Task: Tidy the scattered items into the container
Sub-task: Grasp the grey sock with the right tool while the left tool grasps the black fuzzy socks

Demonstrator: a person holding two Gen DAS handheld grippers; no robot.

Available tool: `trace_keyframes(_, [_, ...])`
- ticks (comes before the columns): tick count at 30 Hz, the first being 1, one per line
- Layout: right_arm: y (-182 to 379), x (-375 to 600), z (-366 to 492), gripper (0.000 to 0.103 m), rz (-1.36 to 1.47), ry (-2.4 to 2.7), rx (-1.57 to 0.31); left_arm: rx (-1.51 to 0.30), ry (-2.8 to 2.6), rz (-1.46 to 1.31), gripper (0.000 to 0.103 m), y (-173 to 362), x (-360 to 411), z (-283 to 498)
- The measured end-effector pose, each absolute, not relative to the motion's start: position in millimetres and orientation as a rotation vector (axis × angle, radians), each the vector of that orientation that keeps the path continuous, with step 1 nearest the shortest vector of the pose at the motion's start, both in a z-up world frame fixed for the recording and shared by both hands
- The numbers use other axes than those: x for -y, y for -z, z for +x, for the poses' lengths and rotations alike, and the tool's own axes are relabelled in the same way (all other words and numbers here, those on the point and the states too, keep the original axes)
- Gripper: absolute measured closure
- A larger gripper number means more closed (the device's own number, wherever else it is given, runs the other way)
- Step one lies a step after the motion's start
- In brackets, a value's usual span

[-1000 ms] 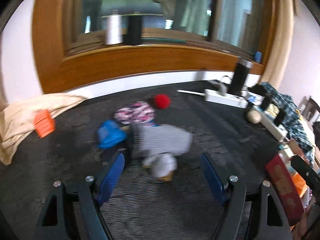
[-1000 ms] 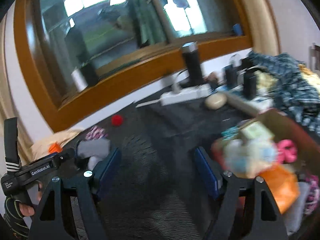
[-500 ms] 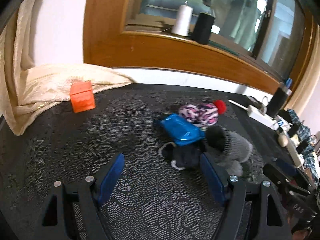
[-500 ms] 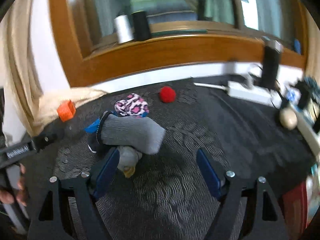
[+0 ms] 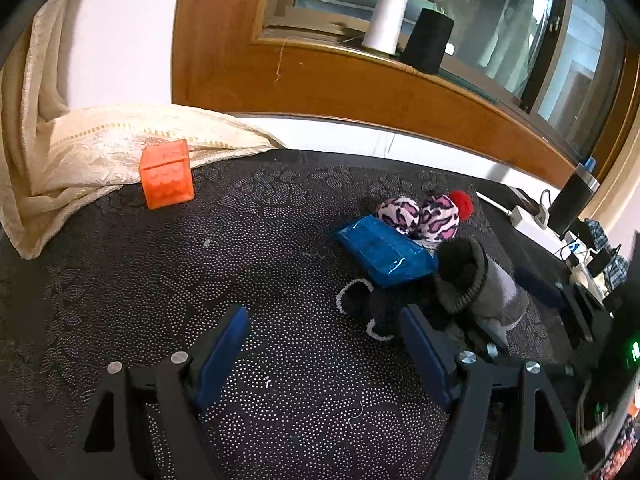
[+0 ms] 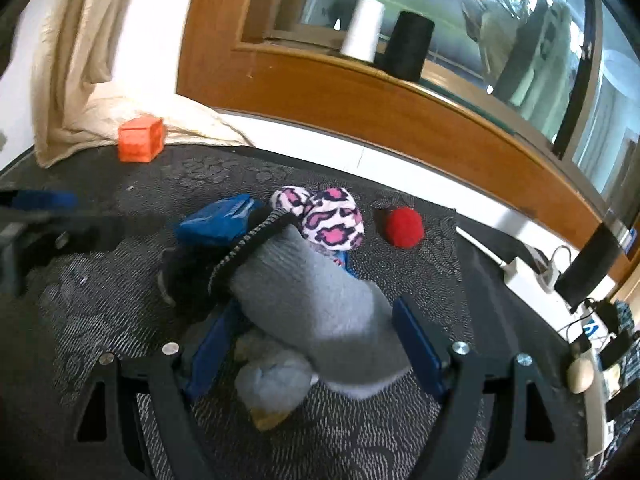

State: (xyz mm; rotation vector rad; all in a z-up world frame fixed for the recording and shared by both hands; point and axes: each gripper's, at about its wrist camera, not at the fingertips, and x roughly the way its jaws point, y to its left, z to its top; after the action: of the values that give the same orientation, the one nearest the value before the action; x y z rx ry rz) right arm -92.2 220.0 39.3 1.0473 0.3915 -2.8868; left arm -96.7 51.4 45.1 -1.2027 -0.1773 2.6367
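left gripper [image 5: 322,344]: jaws apart, empty, low centre | right gripper [image 6: 316,338]: jaws apart astride 1 grey sock [image 6: 316,304], frame centre | 1 blue packet [image 5: 386,252] | 1 leopard-print bundle [image 6: 332,220] | 1 red pompom [image 6: 404,227] | 1 orange cube [image 5: 167,173], upper left | 2 thread spools: white spool [image 5: 386,24], black spool [image 5: 431,40]

In the right wrist view the grey ribbed knit sock [image 6: 316,304] covers most of the pale blue soft item [image 6: 272,384] under it, so its kind cannot be told. The dark fuzzy garment [image 6: 188,276] is half hidden there too. The cluttered things at the desk's right end [image 5: 596,264] are too small to name.
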Motion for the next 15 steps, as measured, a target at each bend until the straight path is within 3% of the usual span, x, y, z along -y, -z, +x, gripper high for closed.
trace_keyframes(3, [-37,-237,-105,0.023,1.103,2.893,-0.209,0.174,-2.634,-1.209,0.023,-43,-51,-98])
trace_keyframes(7, [-34,-265,-114,0.057,1.204,2.923,-0.036,0.173,-2.631,-1.227,0.023,-38,-51,-100])
trace_keyframes(10, [-37,-290,-110,0.075,1.232,2.918,0.159,0.164,-2.627,-1.229,0.023,-35,-53,-100])
trace_keyframes(15, [-62,-320,-84,0.077,1.151,2.979,0.37,0.158,-2.621,-1.228,0.023,-31,-55,-100])
